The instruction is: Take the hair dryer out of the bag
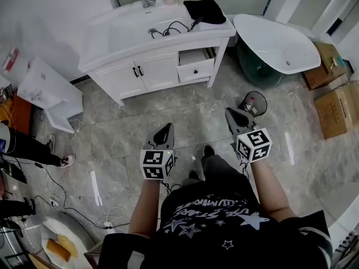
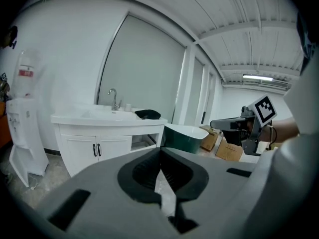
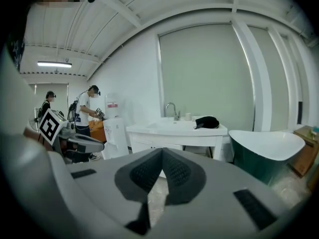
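Head view: nearest, both tools are carried out in front of the person. The left hand-held gripper [image 1: 166, 129] and right hand-held gripper [image 1: 231, 113] each have their jaws pressed together on nothing, apparently only in transit, since open floor [image 1: 129, 122] lies between them and the work. Well beyond, on the white desk [image 1: 112, 45] with the basin, the black bag [image 1: 205, 10] sits at the right end, untouched. A black cord [image 1: 168, 29] trails from it into the basin, so the hair dryer, not plainly visible, is probably still inside.
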Tool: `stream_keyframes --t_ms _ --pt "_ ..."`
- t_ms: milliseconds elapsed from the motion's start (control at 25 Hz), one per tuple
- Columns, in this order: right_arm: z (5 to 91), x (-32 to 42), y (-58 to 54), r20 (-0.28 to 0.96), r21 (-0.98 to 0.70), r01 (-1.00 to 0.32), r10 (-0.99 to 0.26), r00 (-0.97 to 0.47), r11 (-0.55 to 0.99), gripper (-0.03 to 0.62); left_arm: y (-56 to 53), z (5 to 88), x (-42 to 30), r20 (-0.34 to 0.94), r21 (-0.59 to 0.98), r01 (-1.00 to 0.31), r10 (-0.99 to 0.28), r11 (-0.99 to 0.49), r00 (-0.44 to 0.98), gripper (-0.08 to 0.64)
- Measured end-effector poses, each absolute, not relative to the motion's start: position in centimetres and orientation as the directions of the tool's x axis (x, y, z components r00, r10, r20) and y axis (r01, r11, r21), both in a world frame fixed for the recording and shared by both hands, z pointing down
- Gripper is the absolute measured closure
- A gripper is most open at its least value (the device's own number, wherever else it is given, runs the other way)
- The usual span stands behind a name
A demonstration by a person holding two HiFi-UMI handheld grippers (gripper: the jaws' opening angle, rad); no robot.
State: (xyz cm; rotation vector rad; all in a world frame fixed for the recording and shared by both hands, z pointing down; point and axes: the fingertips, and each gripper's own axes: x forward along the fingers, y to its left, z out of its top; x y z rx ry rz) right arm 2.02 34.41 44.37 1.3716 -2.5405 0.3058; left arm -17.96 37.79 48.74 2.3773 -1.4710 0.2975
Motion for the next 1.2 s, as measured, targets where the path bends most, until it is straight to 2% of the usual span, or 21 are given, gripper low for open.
stream_keyframes --t_ms 160,480,800,1200 --pt "43.5 2.4 32.8 0.251 -0.093 -0.854 -0.818 -0.517 0.511 0.586 36.3 48.3 -17.9 0.33 0.179 -0.887 -0.823 -0.427 0.463 0.549" --pt "45.3 4.7 27.0 0.269 -0.123 -0.871 -0.829 -0.49 0.475 0.586 31.1 48.5 -16.6 0.336 0.169 -0.885 -0.819 -0.434 0.466 0.549" --pt "46.8 7.2 16.5 0.279 -0.173 -0.879 -0.834 -0.476 0.444 0.586 22.3 48.5 -15.3 0.374 0.128 -0.895 -0.815 -0.428 0.443 0.549" --pt "47.5 9.7 3.0 0.312 -0.183 -0.849 -0.79 -0.528 0.495 0.584 8.7 48.0 -11.3 0.396 0.128 -0.9 -0.81 -0.417 0.432 0.548"
